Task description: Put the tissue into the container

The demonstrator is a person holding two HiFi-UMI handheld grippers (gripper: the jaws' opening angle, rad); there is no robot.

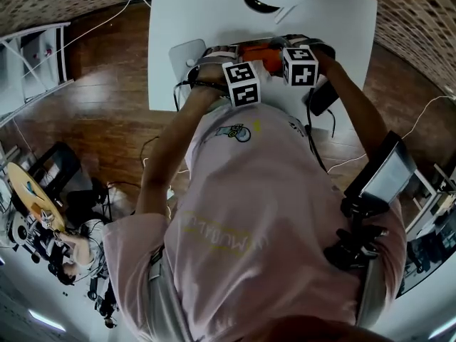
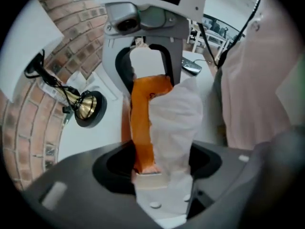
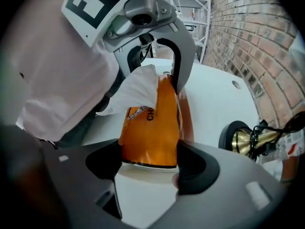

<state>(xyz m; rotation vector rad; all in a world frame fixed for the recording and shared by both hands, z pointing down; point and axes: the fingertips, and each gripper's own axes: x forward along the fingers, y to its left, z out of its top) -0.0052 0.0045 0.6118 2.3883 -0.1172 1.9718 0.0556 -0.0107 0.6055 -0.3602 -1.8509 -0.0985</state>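
The white table (image 1: 192,13) takes up the far side, pushed against a brick wall, and a person in a pink shirt (image 1: 263,212) leans over its near edge with both tools brought close together. The right gripper (image 3: 147,168) is clamped on one end of the orange container (image 3: 152,128). The container's long axis runs straight away from those jaws, and its far end points at the left gripper (image 2: 157,175) facing it. So it lies crosswise in front of the person, held between the two tools above the tabletop. The left gripper has its jaws closed on the white tissue (image 2: 174,123), a bunched strip stretched along the container's side and touching it. A small brass bell-shaped piece (image 3: 248,140) sits on the table nearby.
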